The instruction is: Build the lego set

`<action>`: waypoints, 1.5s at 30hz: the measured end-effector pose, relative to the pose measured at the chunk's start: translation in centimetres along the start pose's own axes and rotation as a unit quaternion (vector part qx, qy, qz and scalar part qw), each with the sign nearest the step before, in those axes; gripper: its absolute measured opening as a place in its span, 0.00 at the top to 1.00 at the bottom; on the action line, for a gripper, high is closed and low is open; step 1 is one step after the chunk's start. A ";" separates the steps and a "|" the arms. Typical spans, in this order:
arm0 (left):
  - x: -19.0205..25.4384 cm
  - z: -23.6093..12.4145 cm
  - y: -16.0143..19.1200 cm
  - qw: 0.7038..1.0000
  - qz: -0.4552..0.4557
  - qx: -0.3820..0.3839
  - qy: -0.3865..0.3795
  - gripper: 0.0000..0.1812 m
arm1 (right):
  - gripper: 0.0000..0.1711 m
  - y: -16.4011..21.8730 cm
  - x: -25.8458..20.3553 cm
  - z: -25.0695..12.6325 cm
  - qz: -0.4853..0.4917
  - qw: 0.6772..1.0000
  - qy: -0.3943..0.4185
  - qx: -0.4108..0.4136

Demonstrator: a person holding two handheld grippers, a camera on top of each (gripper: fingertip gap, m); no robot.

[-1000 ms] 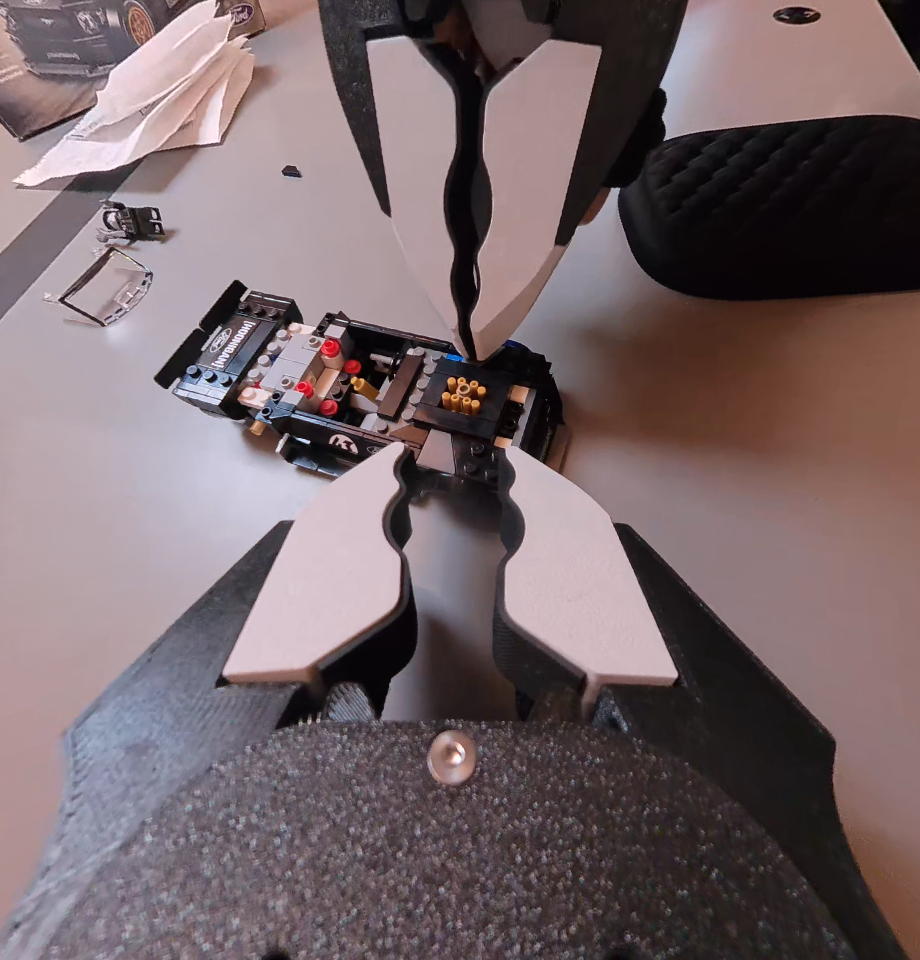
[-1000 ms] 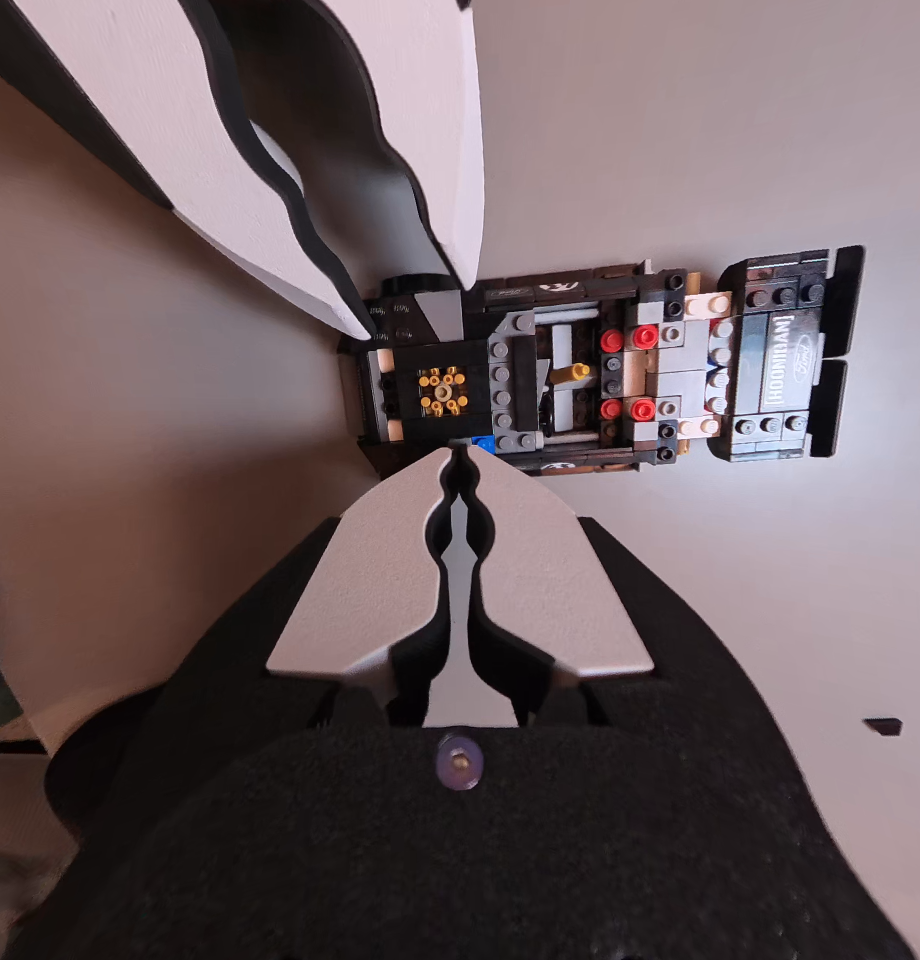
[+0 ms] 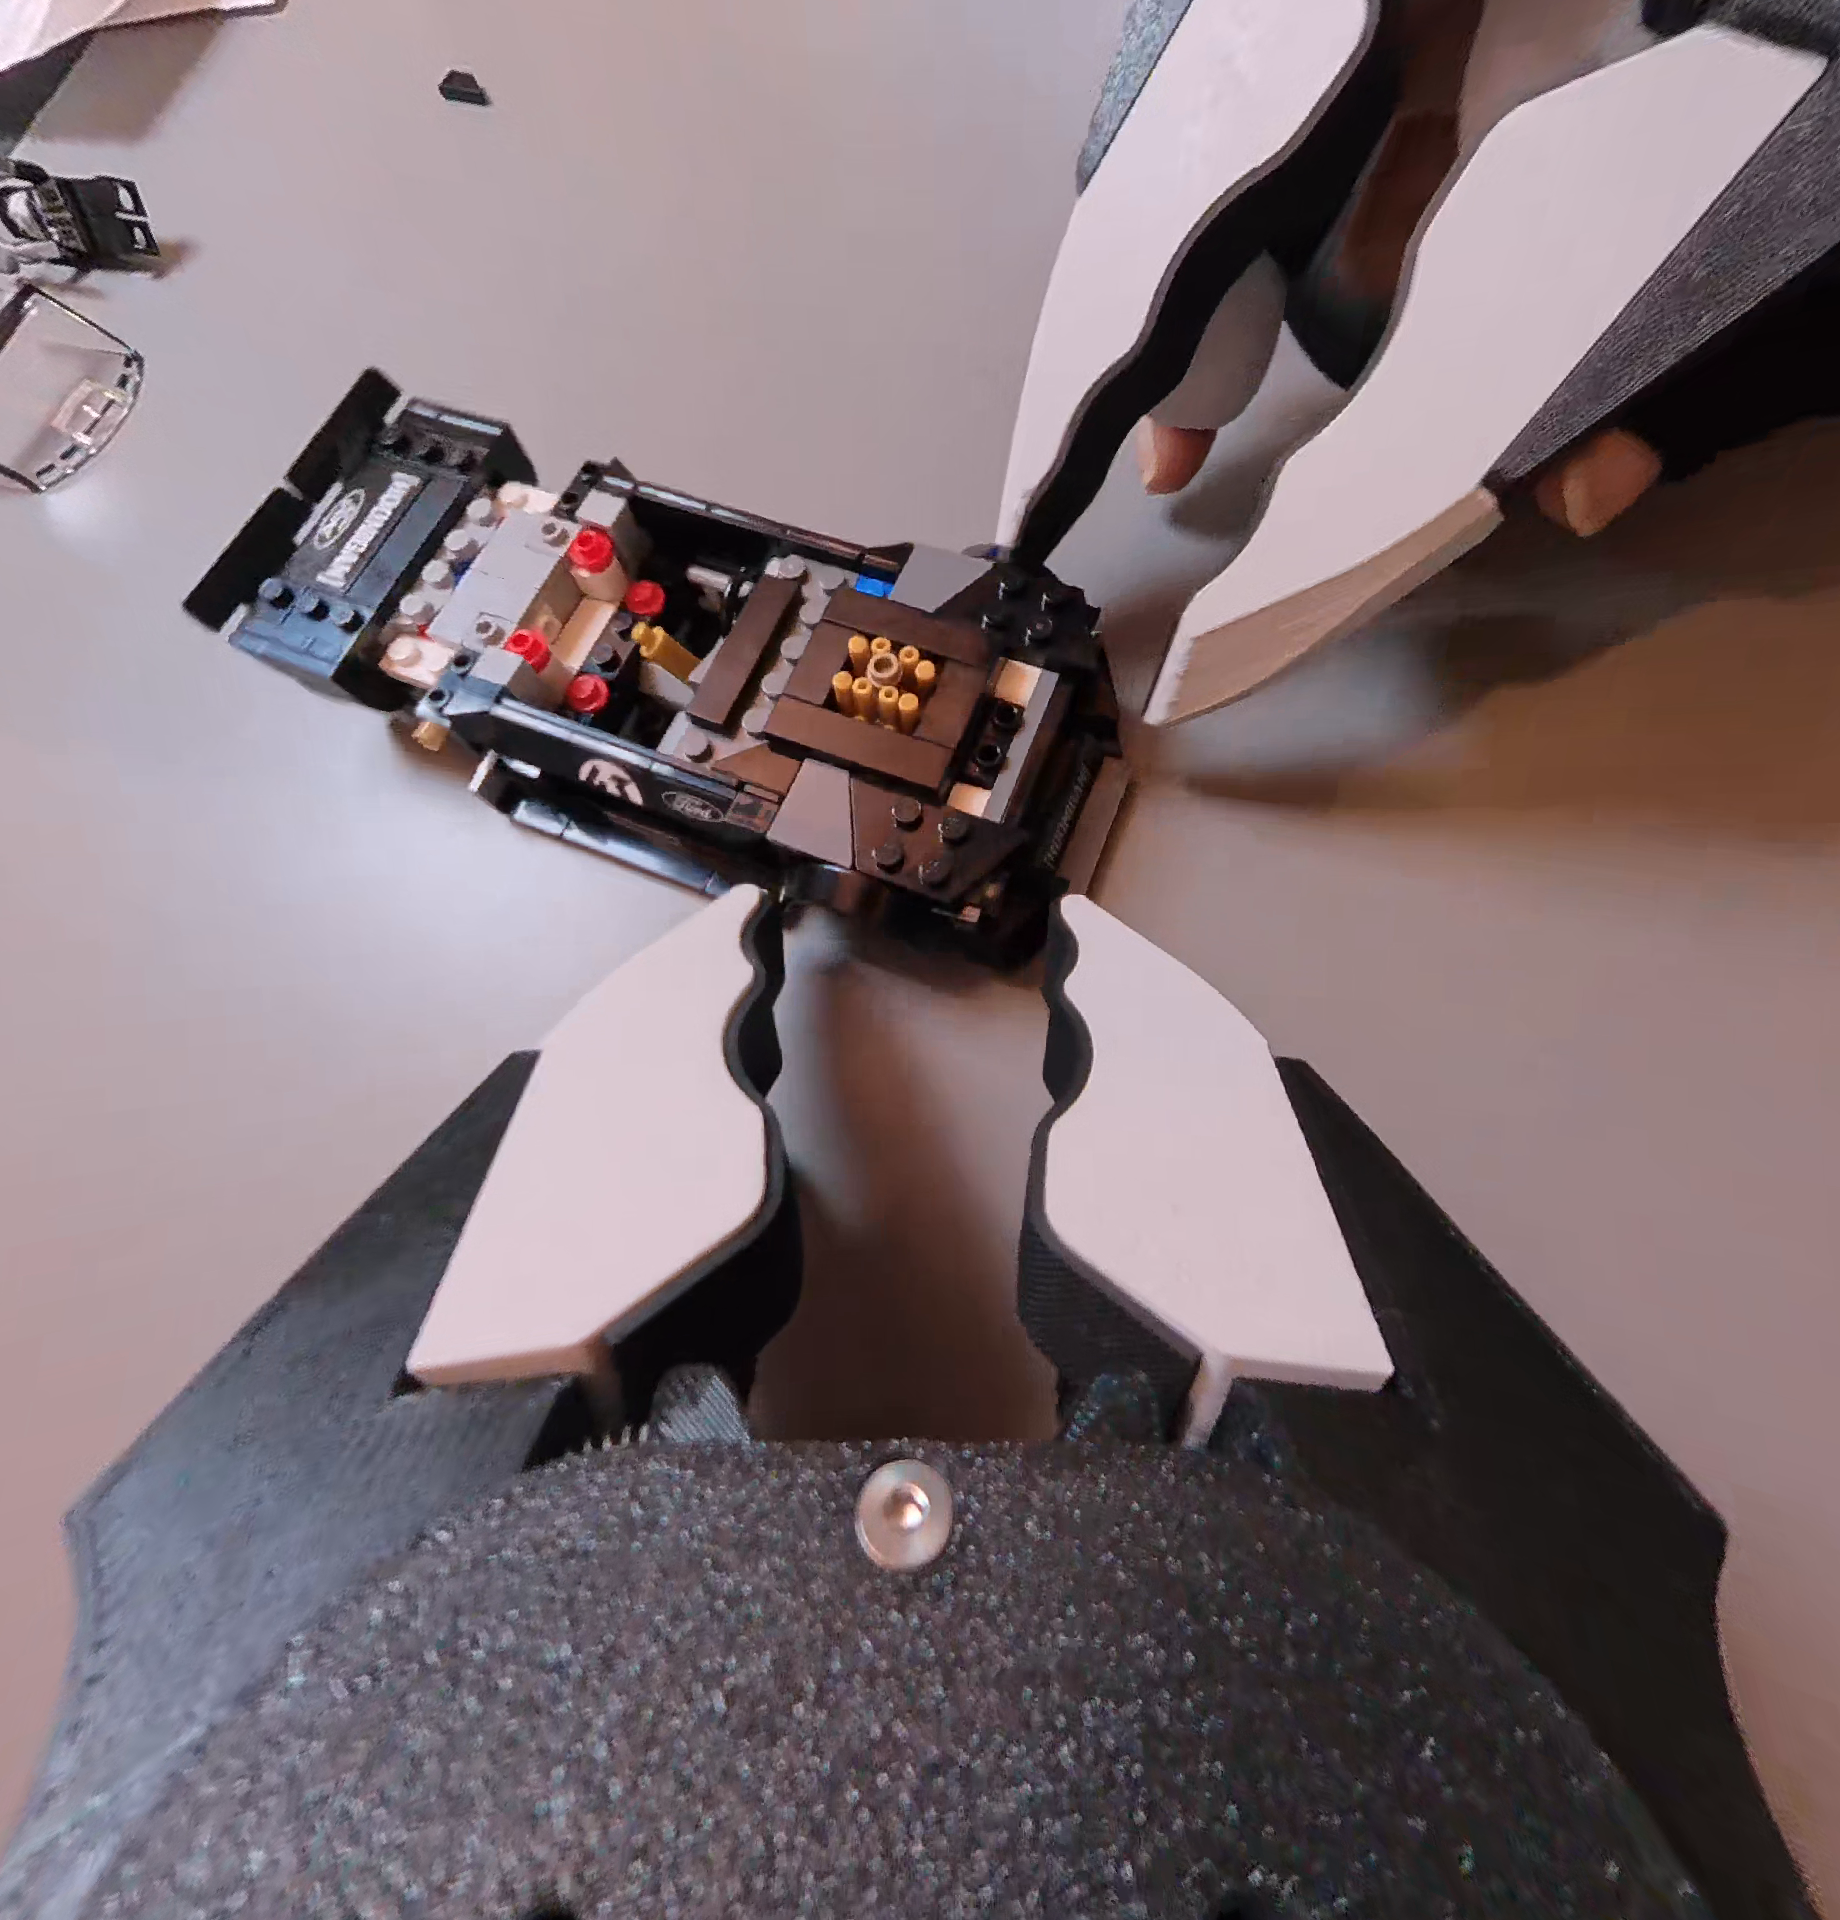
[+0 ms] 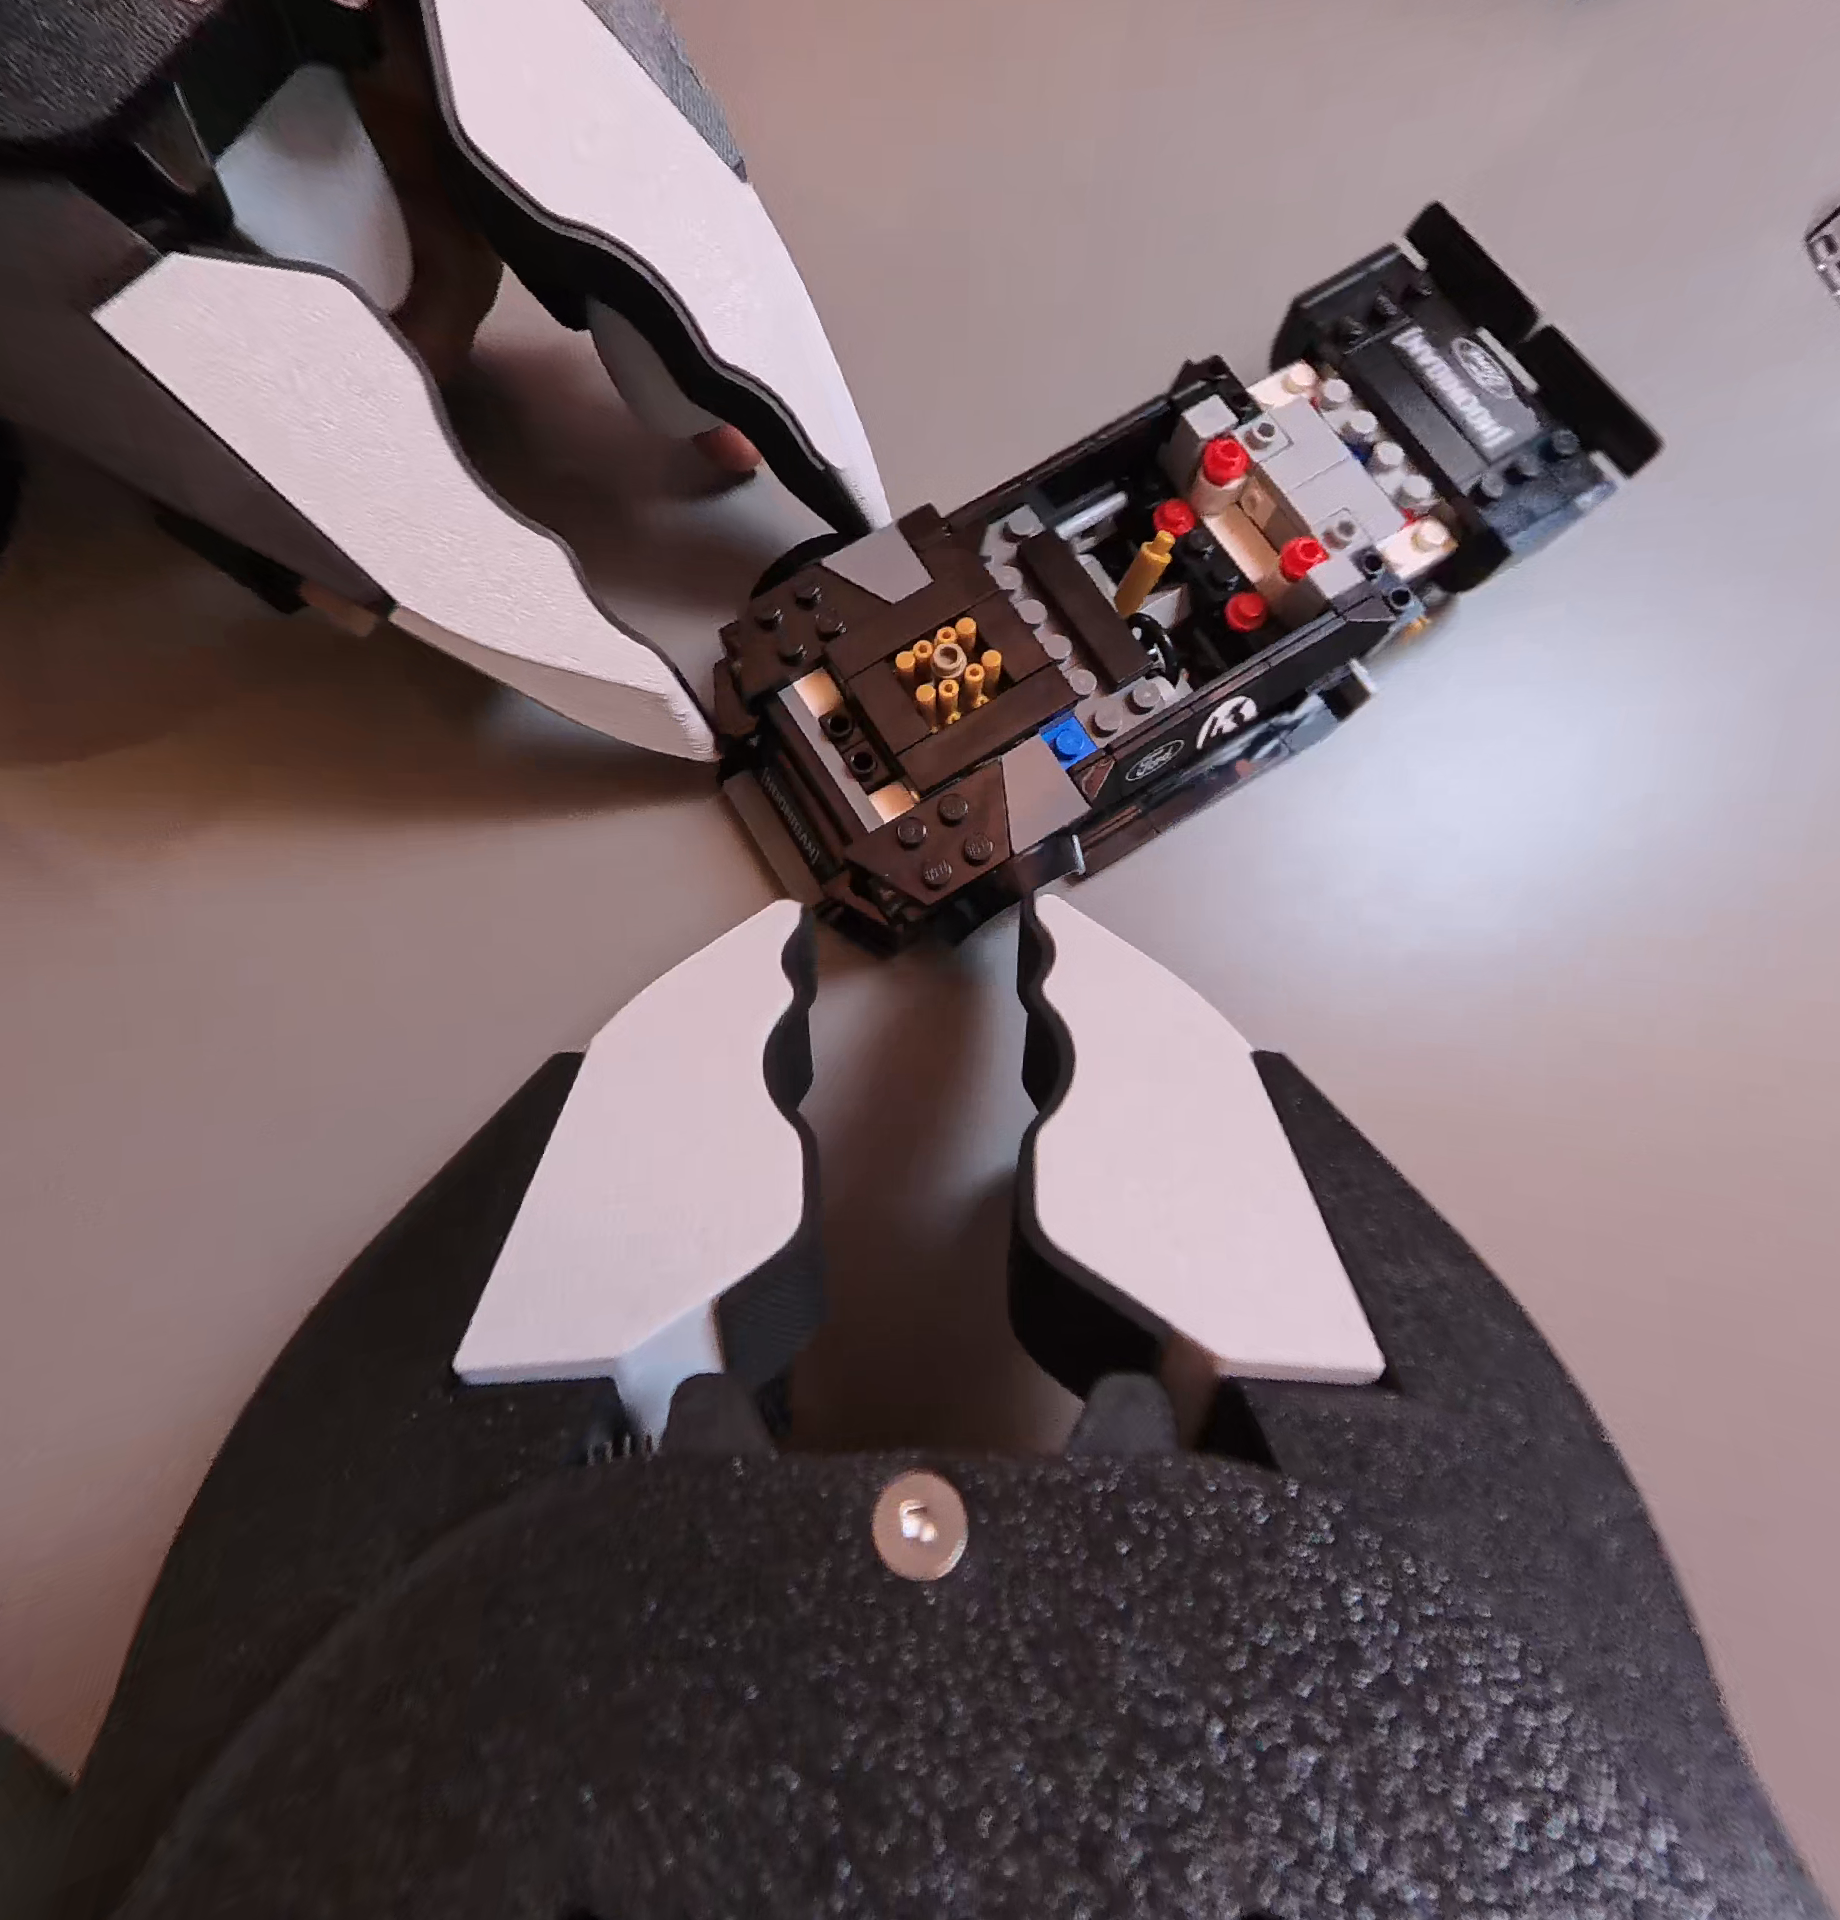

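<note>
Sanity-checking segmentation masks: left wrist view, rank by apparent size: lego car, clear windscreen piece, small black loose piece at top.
1. lego car
2. clear windscreen piece, cut by the frame edge and farther off
3. small black loose piece, farthest, but plainly smallest

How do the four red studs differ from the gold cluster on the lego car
The red studs are spread apart as four separate pieces in the grey and tan block near the car's spoiler end; the gold cluster is bunched tight in a black-framed recess at the end near both grippers. The gold pieces are thin pegs around a tan centre; the red ones are short and round. Both are seated in the car.
</note>
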State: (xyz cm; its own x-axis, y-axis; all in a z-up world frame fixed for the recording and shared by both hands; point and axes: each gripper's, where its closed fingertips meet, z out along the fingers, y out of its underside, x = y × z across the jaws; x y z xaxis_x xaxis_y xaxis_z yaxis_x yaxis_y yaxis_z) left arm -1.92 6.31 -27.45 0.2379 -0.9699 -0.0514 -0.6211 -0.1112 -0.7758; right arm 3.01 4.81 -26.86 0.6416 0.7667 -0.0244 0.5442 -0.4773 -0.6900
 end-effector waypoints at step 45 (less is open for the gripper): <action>-2.0 -0.5 0.2 0.997 -0.056 0.006 -0.046 0.57 | 0.86 -0.1 27.2 0.9 0.056 0.994 0.073 -0.058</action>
State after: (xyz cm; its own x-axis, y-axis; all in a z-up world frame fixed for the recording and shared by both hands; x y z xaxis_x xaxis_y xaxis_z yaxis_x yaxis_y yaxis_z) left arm -2.87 8.11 -27.24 0.3729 -0.9276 -0.0218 -0.5782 -0.2140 -0.7873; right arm 19.94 26.12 -28.08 0.7687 0.6395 0.0146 0.5182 -0.6092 -0.6003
